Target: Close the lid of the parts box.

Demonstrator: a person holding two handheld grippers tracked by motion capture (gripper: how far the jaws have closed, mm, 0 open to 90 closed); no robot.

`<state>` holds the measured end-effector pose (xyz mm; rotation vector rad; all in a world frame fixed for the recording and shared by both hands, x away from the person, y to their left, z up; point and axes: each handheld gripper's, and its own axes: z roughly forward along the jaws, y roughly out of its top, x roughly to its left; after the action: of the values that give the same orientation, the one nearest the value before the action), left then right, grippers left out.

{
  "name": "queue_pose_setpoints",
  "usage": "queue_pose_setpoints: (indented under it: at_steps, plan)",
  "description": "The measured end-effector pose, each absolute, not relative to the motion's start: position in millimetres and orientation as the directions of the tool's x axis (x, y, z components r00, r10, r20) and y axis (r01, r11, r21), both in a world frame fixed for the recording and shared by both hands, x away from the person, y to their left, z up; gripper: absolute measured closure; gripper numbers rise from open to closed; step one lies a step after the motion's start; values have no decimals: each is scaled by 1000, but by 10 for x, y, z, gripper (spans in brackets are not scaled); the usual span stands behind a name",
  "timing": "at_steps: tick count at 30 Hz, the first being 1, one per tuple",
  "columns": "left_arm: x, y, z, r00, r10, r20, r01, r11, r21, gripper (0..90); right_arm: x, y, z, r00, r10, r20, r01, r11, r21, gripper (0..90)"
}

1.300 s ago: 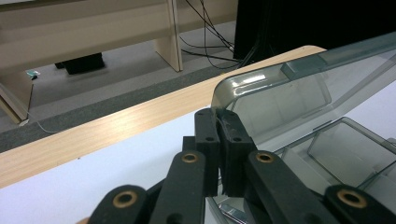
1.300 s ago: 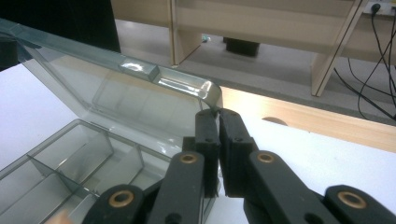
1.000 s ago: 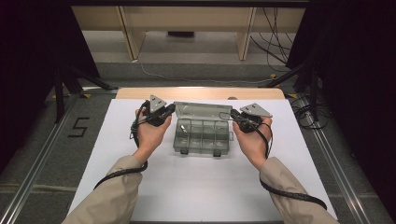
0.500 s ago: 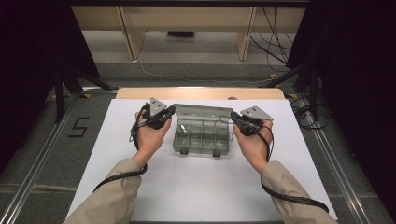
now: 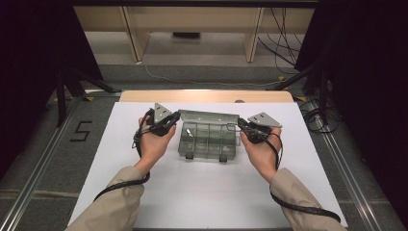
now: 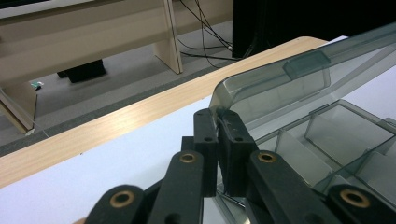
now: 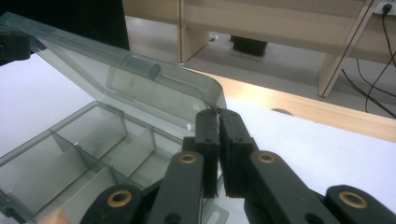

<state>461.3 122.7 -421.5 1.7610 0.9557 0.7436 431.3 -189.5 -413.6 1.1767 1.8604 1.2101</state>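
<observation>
A clear grey plastic compartment box (image 5: pixel 208 144) sits mid-table on the white sheet, its hinged lid (image 5: pixel 208 117) lifted and leaning toward the far side. My left gripper (image 5: pixel 176 118) is shut on the lid's left corner; in the left gripper view the jaws (image 6: pixel 218 116) pinch the lid's rim (image 6: pixel 299 79) above the empty compartments (image 6: pixel 336 135). My right gripper (image 5: pixel 239 126) is shut on the lid's right corner; in the right gripper view it (image 7: pixel 217 114) clamps the lid's edge (image 7: pixel 140 84), with the dividers (image 7: pixel 93 140) below. The left gripper (image 7: pixel 11 44) shows at that view's far left.
The white sheet (image 5: pixel 202 192) covers the table, with a bare wooden strip (image 5: pixel 207 96) along the far edge. Beyond stand wooden furniture legs (image 5: pixel 132 38) and floor cables (image 5: pixel 288 33). Dark stands flank both sides; a "5" mark (image 5: pixel 81 131) lies on the floor at left.
The lid has swung a little further up and back with both grippers holding its corners. The hands have barely shifted.
</observation>
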Motion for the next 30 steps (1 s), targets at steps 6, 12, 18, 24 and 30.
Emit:
queue_pose_setpoints:
  at_steps: [6, 12, 18, 24, 30]
  plan:
    - [4578, 1238, -4227, 518, 852, 72, 272, -244, 931, 856, 4271, -1916, -4166, -426, 904, -31, 355, 199, 913, 855]
    - [4539, 1247, -4247, 525, 847, 77, 274, -254, 927, 853, 4227, -1940, -4199, -436, 900, -24, 363, 200, 910, 830]
    - [4498, 1261, -4273, 539, 838, 82, 277, -268, 922, 849, 4190, -1945, -4223, -451, 893, -13, 365, 197, 910, 779]
    - [4452, 1279, -4311, 578, 811, 90, 288, -306, 907, 791, 4144, -1993, -4262, -483, 875, 4, 366, 198, 910, 611]
    - [4383, 1276, -4319, 675, 737, 33, 328, -340, 882, 416, 4090, -2077, -4297, -542, 840, 38, 390, 211, 896, 423]
